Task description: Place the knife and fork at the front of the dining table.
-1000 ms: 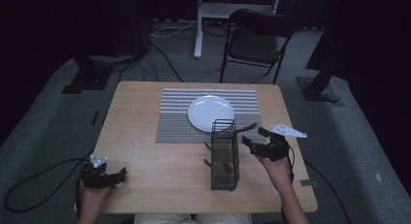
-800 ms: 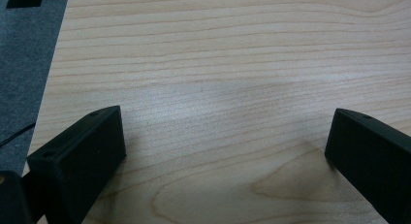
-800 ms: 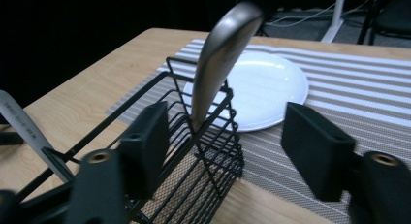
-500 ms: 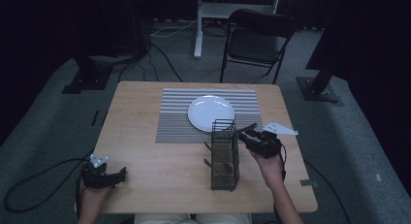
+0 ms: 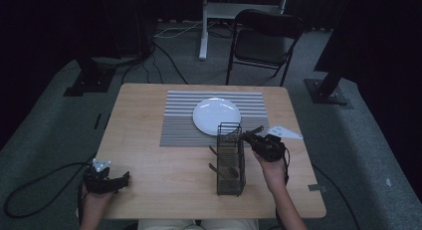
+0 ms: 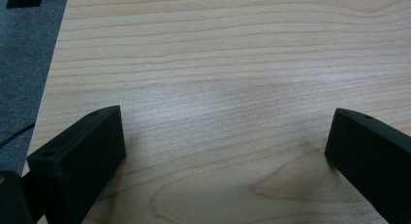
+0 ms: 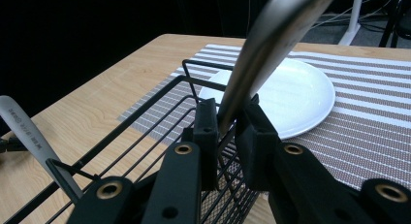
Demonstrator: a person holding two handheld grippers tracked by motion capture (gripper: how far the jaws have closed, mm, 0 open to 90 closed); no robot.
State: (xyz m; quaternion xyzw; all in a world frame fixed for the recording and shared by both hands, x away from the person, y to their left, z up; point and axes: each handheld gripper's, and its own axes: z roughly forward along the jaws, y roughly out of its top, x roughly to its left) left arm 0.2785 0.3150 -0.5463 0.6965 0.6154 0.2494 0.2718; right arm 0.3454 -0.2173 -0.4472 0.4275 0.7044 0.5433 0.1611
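right tongs (image 7: 228, 129) shifted onto wire basket (image 5: 230, 158) rim, just closing, clenched on utensil handle (image 7: 264, 49); left tongs (image 5: 107, 180) released near table edge (image 5: 114, 217).

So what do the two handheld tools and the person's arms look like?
Both tools are black. The left tool has blocky, flat-faced jaws, a small grey three-cornered plate on top and a dark cable trailing off the table to the floor. The right tool has brass-coloured rivets along its jaw arms and a pale three-cornered plate. Both forearms are bare; no sleeves show.
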